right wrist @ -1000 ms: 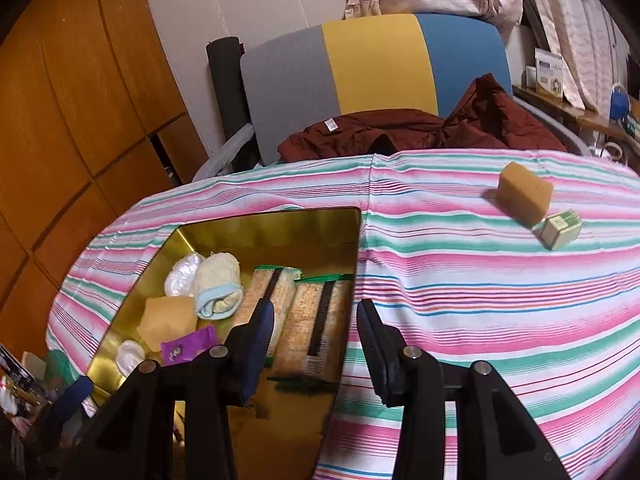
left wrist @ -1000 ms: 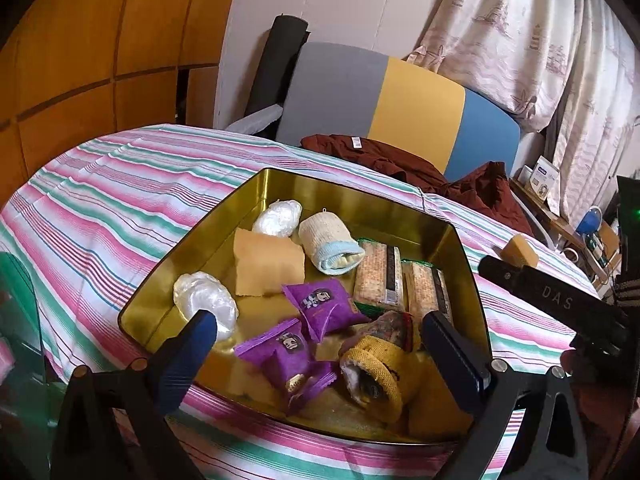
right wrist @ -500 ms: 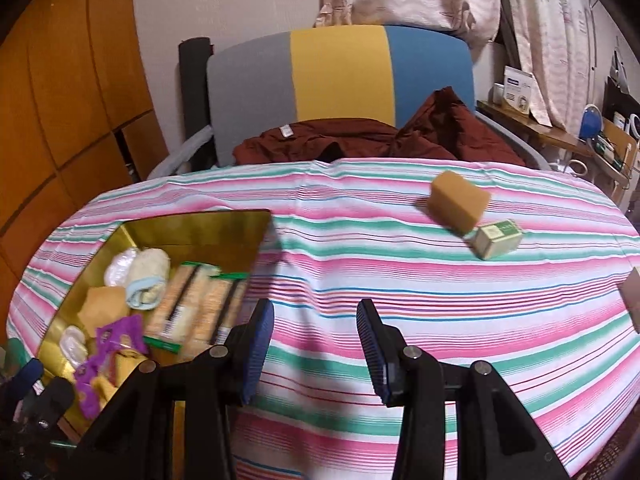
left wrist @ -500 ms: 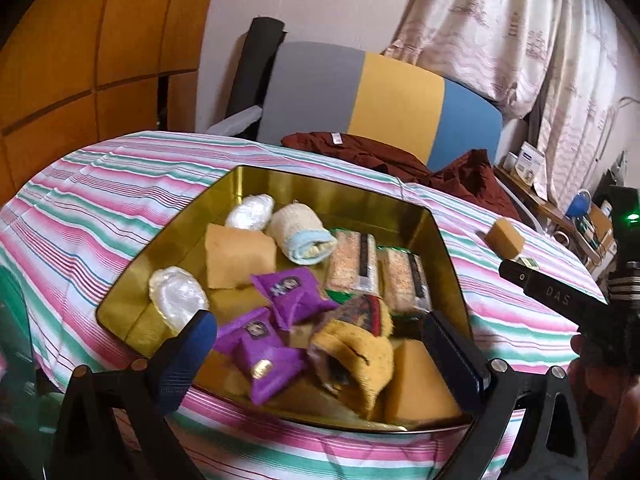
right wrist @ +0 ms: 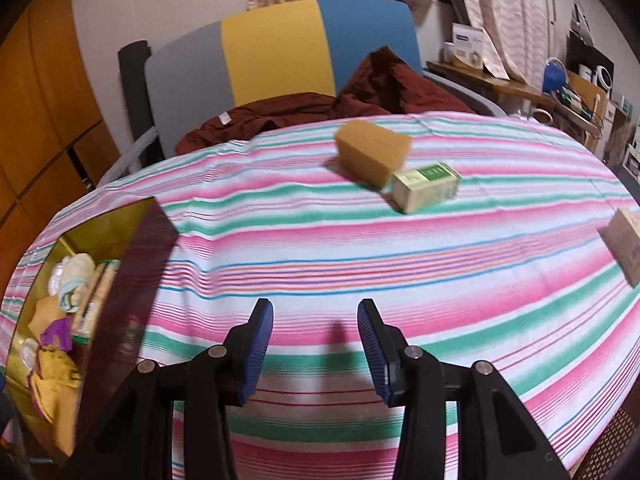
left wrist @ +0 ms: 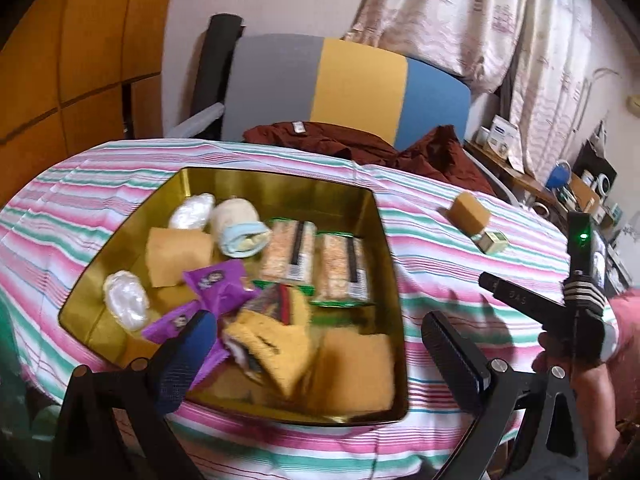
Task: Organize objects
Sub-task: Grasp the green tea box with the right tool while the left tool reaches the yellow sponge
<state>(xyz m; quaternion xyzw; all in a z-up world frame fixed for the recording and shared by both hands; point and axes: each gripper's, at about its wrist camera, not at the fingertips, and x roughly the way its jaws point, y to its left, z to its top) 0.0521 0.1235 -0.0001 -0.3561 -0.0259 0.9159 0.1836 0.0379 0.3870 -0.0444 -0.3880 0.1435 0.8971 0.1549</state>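
Note:
A gold tin tray [left wrist: 280, 184] on the striped tablecloth holds purple packets [left wrist: 216, 280], cracker packs [left wrist: 312, 260], rolled cloths, wrapped white lumps and yellow sponges. My left gripper [left wrist: 320, 344] hovers over the tray's near edge, open wide and holding nothing. My right gripper [right wrist: 316, 340] hangs low over bare tablecloth right of the tray [right wrist: 132, 216], open with nothing between its blue pads. Beyond it lie a tan sponge block [right wrist: 372, 152] and a small green-and-white box [right wrist: 426, 186], touching each other. Both also show in the left wrist view: block [left wrist: 468, 216], box [left wrist: 494, 240].
A hand [left wrist: 560, 352] holds the right gripper at the right of the left wrist view. A pale box [right wrist: 624, 240] sits at the table's right edge. A grey, yellow and blue chair [right wrist: 276, 44] with a maroon garment [right wrist: 320, 108] stands behind the table. A cluttered shelf is at far right.
My right gripper has swung right, away from the tray, and dropped closer to the tablecloth; the sponge block and box now lie ahead. My left gripper shifted right along the tray's near edge.

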